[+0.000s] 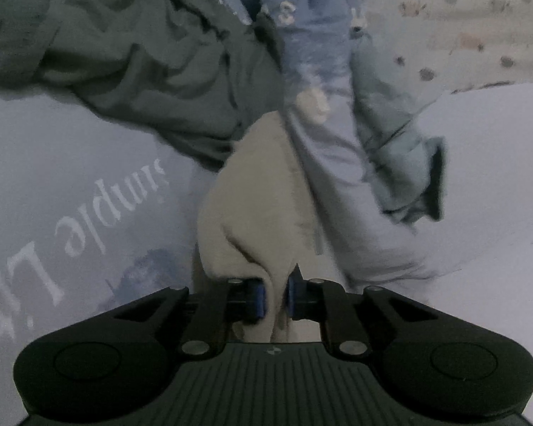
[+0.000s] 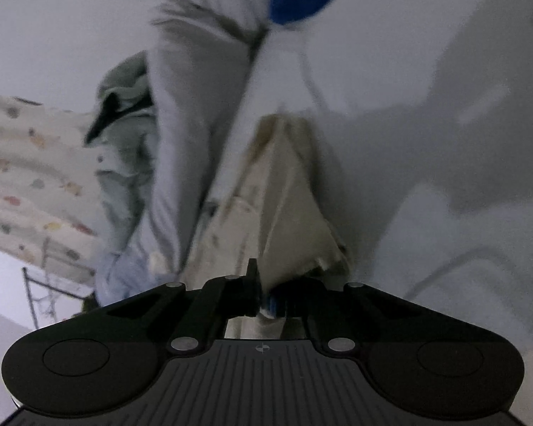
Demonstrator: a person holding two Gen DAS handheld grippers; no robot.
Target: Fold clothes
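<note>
While both grippers pinched it, left gripper [image 1: 277, 296] and right gripper [image 2: 264, 296], the beige garment [image 1: 252, 191] stretched lengthwise away over the bed [image 1: 479, 177]; only the left view showed a green garment [image 1: 131, 53].

We see a bed [image 1: 53, 163] under a pale sheet with white lettering at near left. Lying on it: a dark green garment [image 1: 124, 56] far left, blue garments [image 1: 319, 53] at centre, a spotted cream cloth [image 1: 462, 25] far right.
</note>
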